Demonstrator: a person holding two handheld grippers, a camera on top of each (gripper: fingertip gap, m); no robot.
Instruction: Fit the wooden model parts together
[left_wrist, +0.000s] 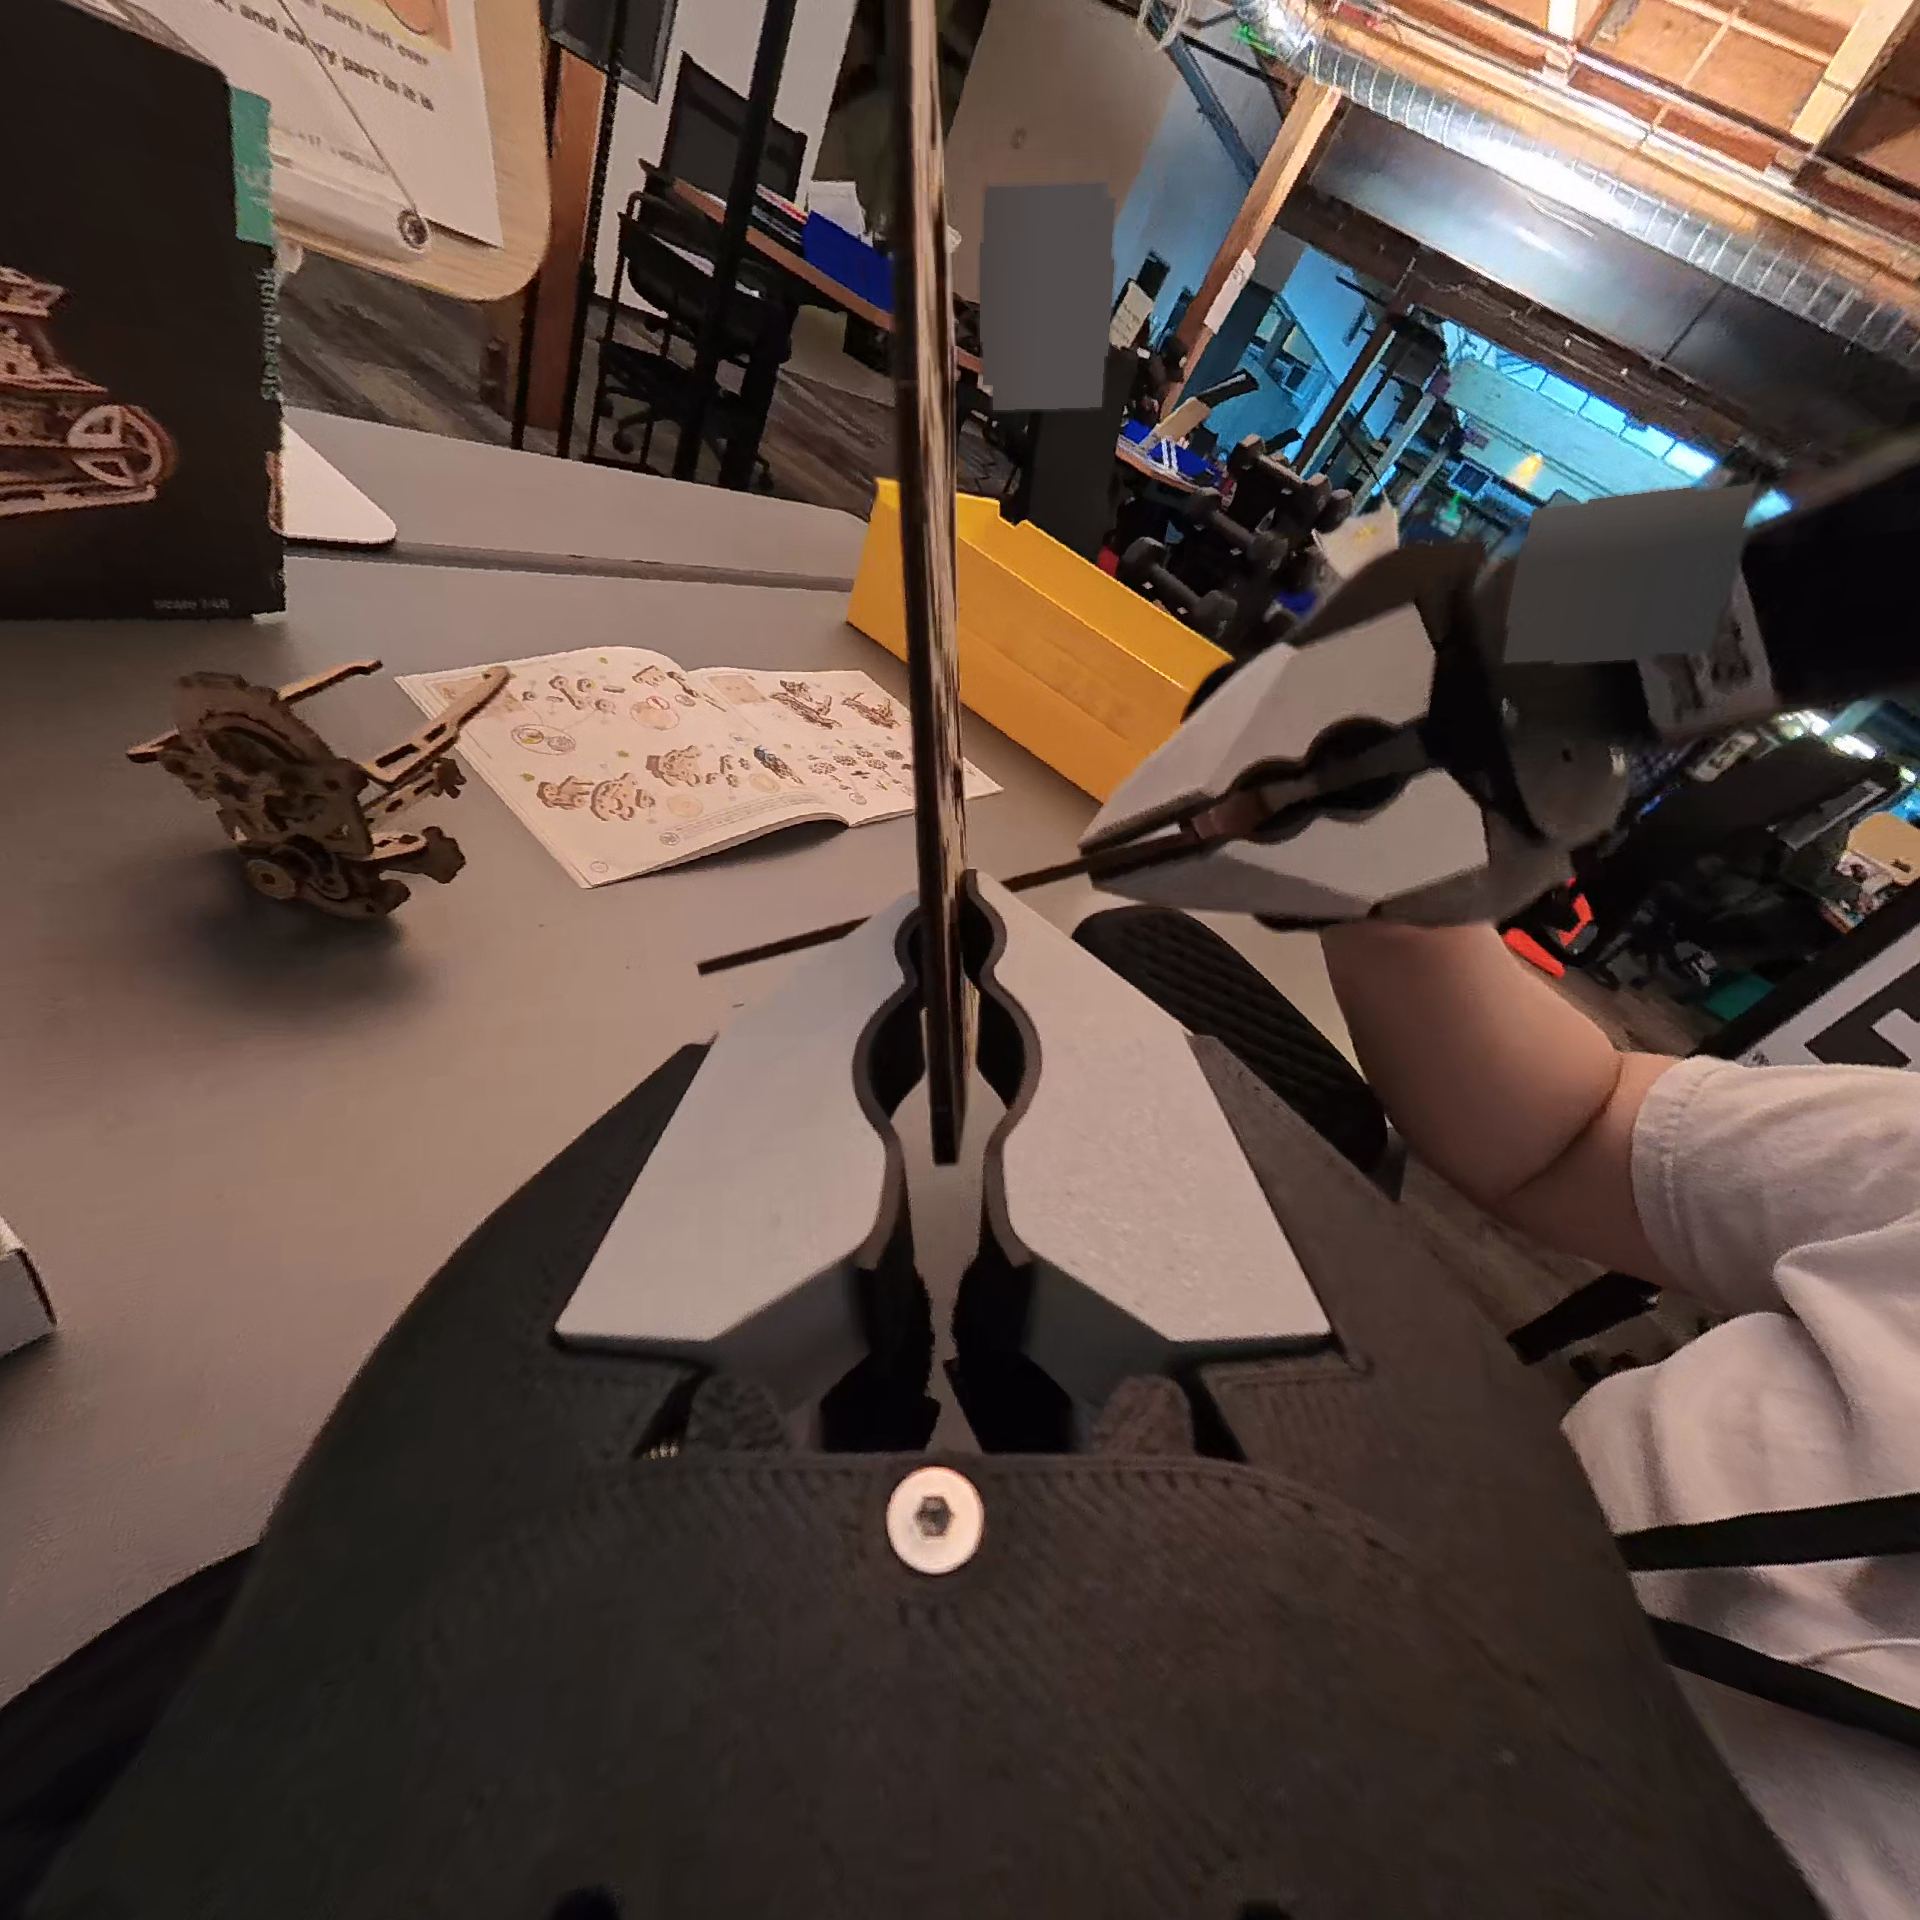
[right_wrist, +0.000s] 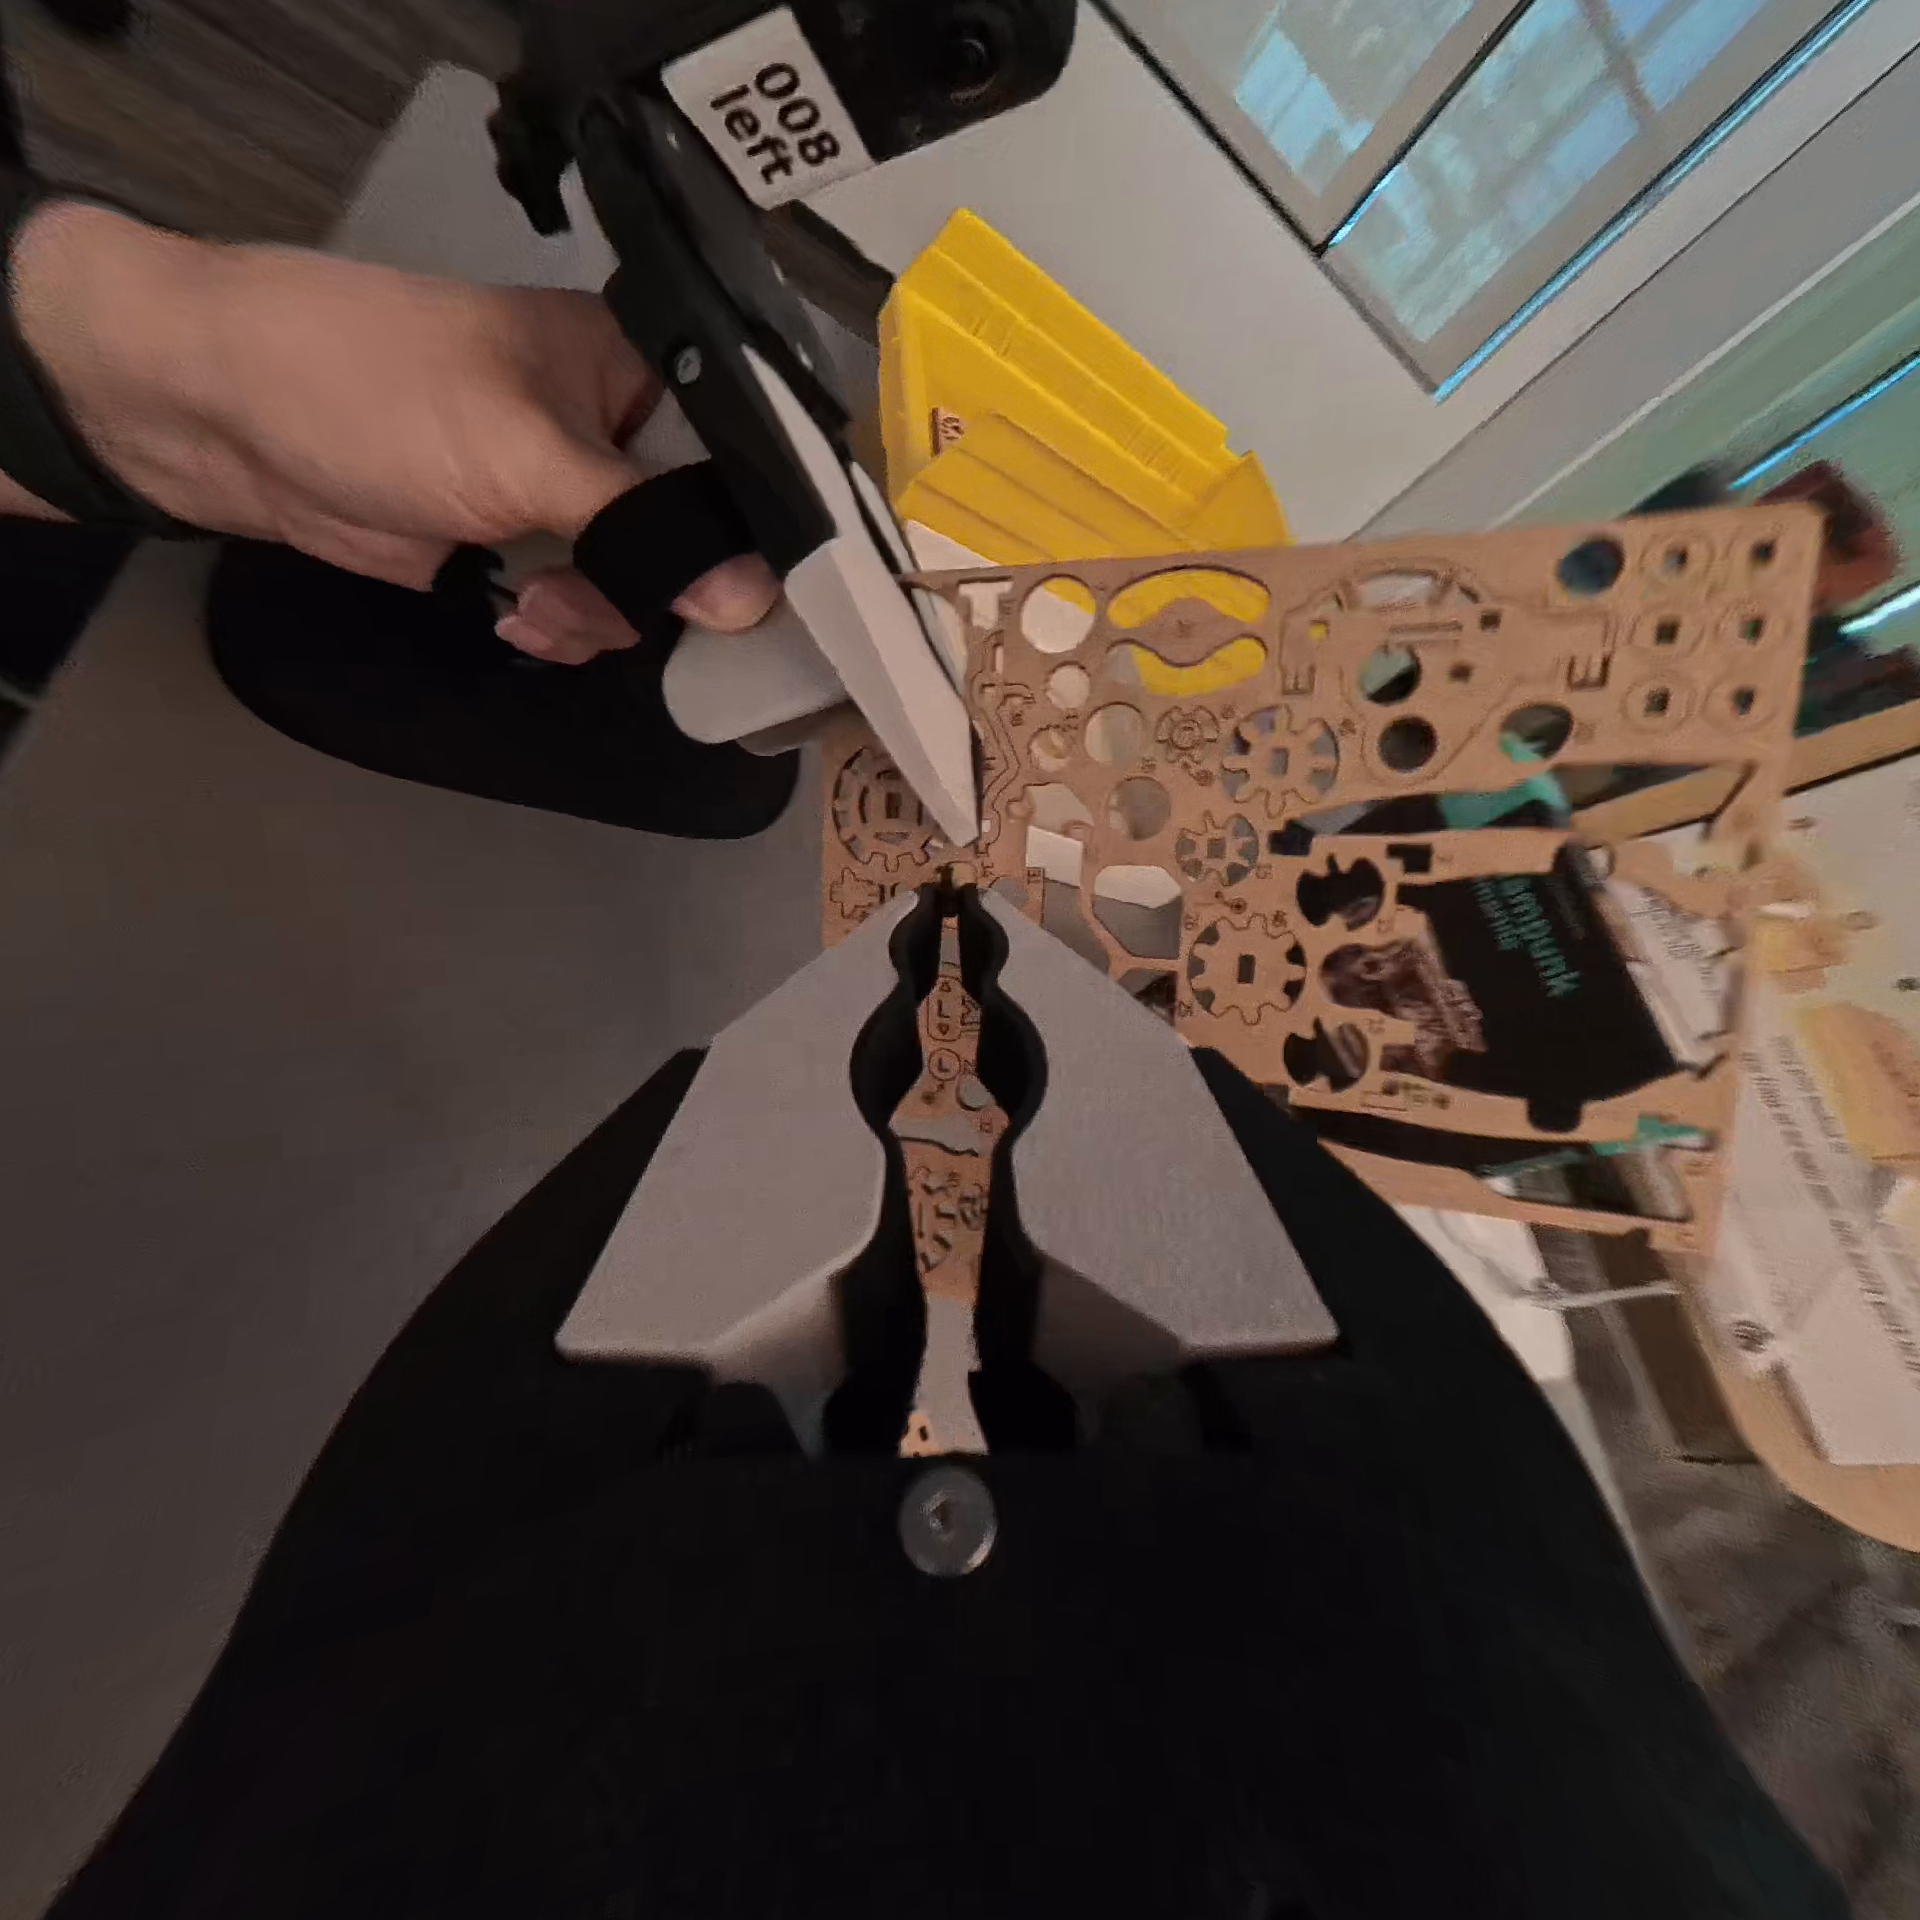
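Both grippers are up off the grey desk, working on the same thin wooden parts sheet. The left gripper has its fingers pinched on the sheet's edge, so in its own view the sheet stands edge-on as a dark upright strip. The right gripper comes in from the right, its fingers closed on a small wooden piece at the sheet's near corner; whether that piece is free of the sheet, I cannot tell. On the desk to the left sits a partly built wooden model, with an open instruction booklet just beside it and a yellow bin farther back.
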